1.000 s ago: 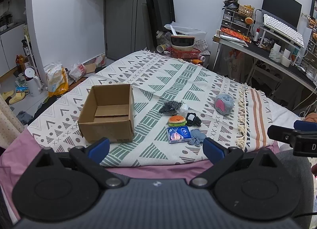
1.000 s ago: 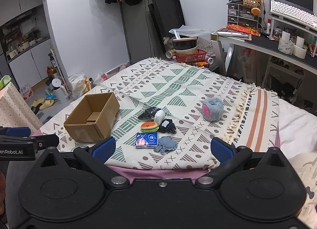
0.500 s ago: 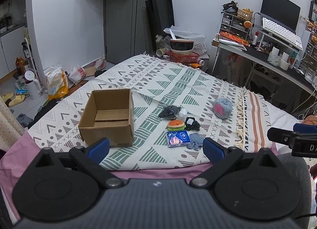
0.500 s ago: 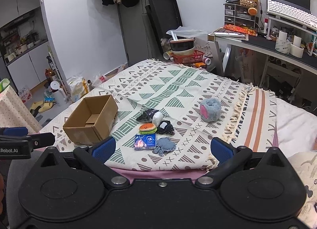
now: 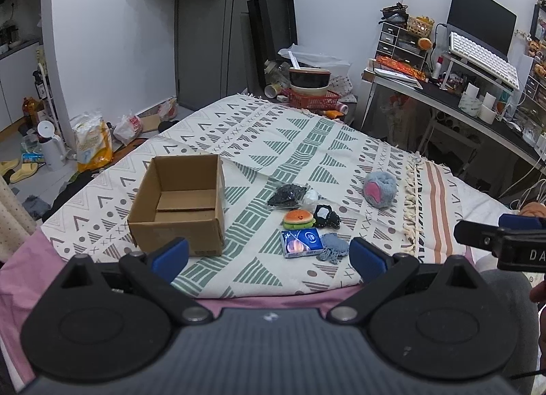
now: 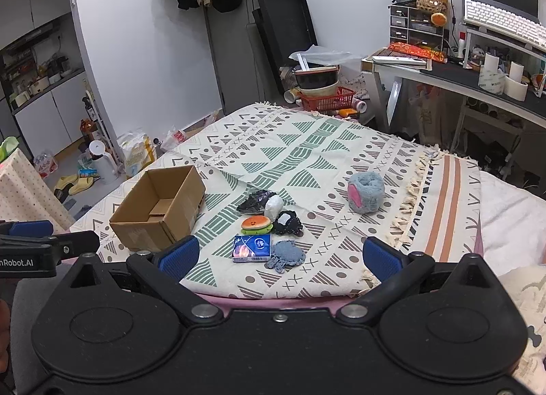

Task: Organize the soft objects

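Spread over the bed (image 5: 477, 210) is a patterned blanket (image 5: 300, 135) with green triangles and fringed edge, and the soft things lie in a loose cluster on it. An open cardboard box (image 5: 177, 203) sits on the left part of the blanket, nothing showing inside it. To its right lie a dark speckled pouch (image 5: 286, 195) with a small white bundle (image 6: 274, 207) touching it, then a burger plush (image 5: 299, 218) just beside a black fuzzy item (image 5: 326, 216). Nearer the blanket's front edge, a blue tissue packet (image 5: 301, 242) lies flat, touching a blue-grey knitted piece (image 5: 333, 247), which may be a little octopus, though the shape is hard to read. A grey plush roll with a pink patch (image 5: 379, 189) sits well apart, close to the fringe. The left tool (image 5: 269, 256) hovers before the bed with its blue pads spread wide and nothing between them; the right tool (image 6: 278, 255) is likewise wide and bare. Behind the bed stands a cluttered bench (image 6: 477, 81) carrying a keyboard (image 6: 505, 23) and tape rolls (image 6: 501, 82).
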The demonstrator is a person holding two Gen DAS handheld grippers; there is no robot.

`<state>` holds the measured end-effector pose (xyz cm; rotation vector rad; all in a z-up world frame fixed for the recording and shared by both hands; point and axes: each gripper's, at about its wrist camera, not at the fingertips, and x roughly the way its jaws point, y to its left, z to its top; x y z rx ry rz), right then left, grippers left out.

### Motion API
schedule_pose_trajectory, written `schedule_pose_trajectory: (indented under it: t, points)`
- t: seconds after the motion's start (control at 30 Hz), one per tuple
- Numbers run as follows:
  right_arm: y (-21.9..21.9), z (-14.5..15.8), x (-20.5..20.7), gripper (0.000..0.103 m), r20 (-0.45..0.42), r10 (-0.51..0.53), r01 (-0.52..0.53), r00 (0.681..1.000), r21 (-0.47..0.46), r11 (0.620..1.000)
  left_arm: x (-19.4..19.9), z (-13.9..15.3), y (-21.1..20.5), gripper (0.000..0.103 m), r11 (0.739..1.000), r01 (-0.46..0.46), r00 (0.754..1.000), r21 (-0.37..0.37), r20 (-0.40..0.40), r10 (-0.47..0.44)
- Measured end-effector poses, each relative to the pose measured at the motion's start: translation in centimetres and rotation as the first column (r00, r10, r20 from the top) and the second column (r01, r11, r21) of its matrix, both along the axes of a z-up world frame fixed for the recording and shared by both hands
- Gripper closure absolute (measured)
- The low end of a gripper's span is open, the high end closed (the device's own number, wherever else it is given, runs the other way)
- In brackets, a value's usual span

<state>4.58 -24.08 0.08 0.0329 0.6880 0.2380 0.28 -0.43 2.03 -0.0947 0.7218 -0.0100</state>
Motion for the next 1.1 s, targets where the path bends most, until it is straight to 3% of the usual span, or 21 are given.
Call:
schedule_pose_trajectory:
  t: [0.47, 0.83, 1.0, 1.1]
  points:
    - [-1.7, -2.6, 4.9, 0.0, -0.052, -0.017, 0.019, 0.999, 0.046, 0.999, 5.3, -2.5, 0.1, 0.004, 0.999, 0.001, 0.999, -0.038, -0.035, -0.002]
    - [-3.7, -6.6, 9.9, 0.0, -0.156, -0.031, 0.061, 0.987, 0.189, 0.98, 10.2, -6.3, -0.9, 0.006, 0.999, -0.003, 0.993, -0.05, -0.118, -0.003]
    - [-3.7, -9.1, 12.2, 0.012, -0.23, -0.023, 0.081, 0.973, 0.246, 0.966, 12.2, -8.0, -1.2, 0.007, 0.998, -0.013, 0.989, -0.059, -0.148, 0.004]
    - [-3.7, -10.6, 13.5, 0.014, -0.269, -0.017, 0.093, 0.963, 0.273, 0.957, 13.4, -9.1, -1.3, 0.01, 0.997, -0.025, 0.985, -0.07, -0.169, 0.013]
